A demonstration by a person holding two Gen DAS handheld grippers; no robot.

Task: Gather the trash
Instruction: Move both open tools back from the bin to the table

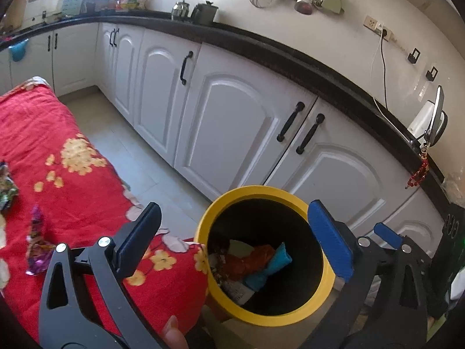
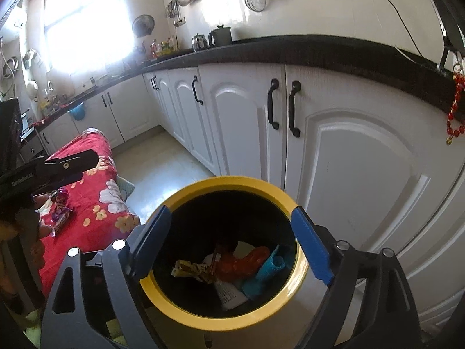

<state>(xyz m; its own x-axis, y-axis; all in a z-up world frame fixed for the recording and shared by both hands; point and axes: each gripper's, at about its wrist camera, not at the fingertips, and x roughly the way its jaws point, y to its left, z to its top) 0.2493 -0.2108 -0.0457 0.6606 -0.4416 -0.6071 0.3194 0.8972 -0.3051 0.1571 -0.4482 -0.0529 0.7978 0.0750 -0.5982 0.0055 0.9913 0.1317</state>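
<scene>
Red flowered cloth (image 1: pixel 72 174) – purple wrapper (image 1: pixel 36 244) and another wrapper (image 1: pixel 7 189) lie on it.

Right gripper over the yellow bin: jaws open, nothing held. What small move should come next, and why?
Probably swing the right gripper left toward the purple wrapper on the red floral cloth. Its jaws stand open and empty above the yellow bin, which already holds several wrappers, while that wrapper still lies on the cloth. The left gripper is open and empty too.
</scene>
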